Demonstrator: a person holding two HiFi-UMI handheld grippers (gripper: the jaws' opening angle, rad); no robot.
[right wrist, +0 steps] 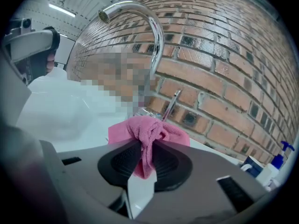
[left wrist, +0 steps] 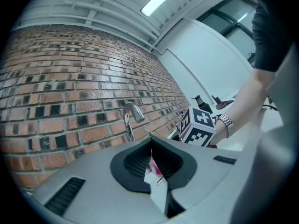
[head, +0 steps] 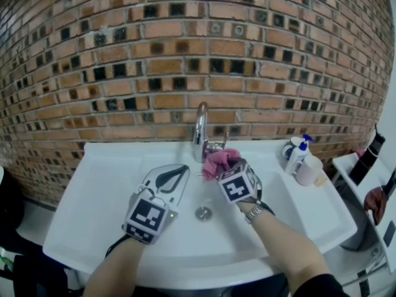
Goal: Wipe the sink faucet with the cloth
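right gripper (right wrist: pixel 148 149) has its jaws clamped on a bunched pink cloth (right wrist: pixel 150 130), the fabric pinched into a narrow fold between the dark ribbed pads and spilling out above and in front of them. it points slightly downward, with the cloth at the foot of the chrome faucet (head: pixel 200 127), just beside the small lever handle (right wrist: pixel 171 103) that slants up from the base. whether the cloth actually touches the metal cannot be told. the curved spout arches high over the cloth in the right gripper view.

left gripper (head: pixel 184 169) sits level over the white sink (head: pixel 102 200), left of the right one, its jaws closed together with nothing gripped between them; its tips point toward the faucet. the two grippers are near each other but apart.

behind the sink stands a brick wall (head: pixel 185 54). a round drain (head: pixel 203 213) lies in the basin between the two forearms. on the sink's right ledge are a white bottle with a blue pump (head: pixel 298 156) and a pale cup (head: pixel 308 171) just beside it. a metal watch (head: pixel 253 212) is on the right wrist.
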